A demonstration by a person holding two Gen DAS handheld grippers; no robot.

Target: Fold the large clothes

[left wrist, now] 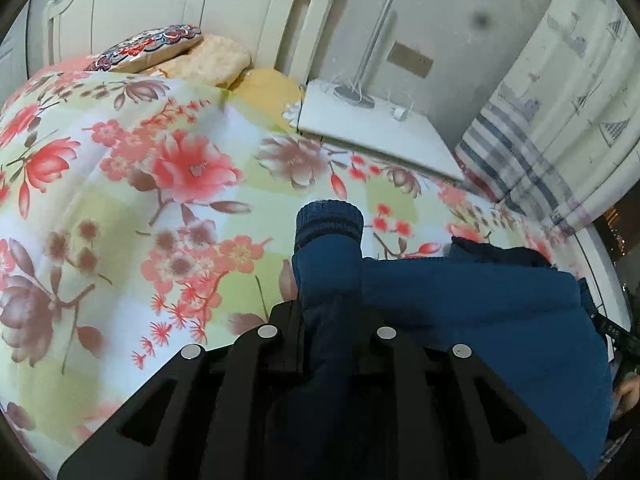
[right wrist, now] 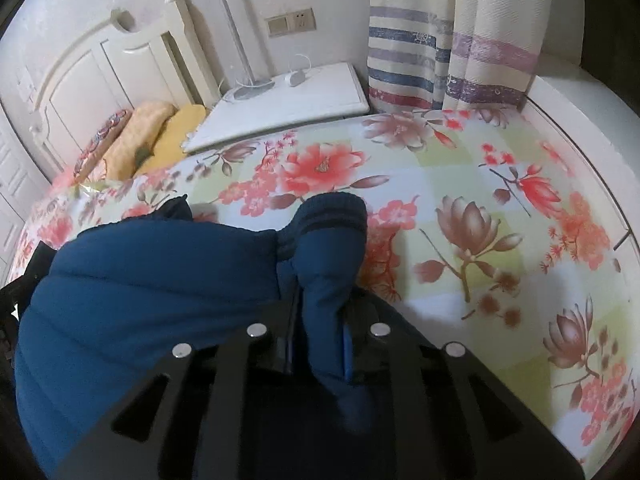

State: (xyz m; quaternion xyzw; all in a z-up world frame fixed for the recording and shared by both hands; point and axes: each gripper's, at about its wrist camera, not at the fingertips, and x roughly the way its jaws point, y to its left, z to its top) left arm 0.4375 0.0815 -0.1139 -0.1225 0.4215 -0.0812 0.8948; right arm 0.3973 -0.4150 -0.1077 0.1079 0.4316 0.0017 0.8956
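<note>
Each claw is closed on a sleeve: left claw point(left wrist: 332, 312), right claw point(right wrist: 320, 312). Cuffs point ahead; the blue jacket point(left wrist: 480, 312) spans between them above the bed point(left wrist: 120, 200).

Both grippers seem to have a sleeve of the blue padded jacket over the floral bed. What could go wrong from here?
1. The left gripper and right gripper each pinch only a narrow sleeve near its knit cuff; the bulky jacket might slip free when moved.
2. The puffy body bunches between the grippers, so a fold may land uneven.
3. The nightstand with its lamp base sits close beside the bedspread; a wide swing might hit it.
</note>
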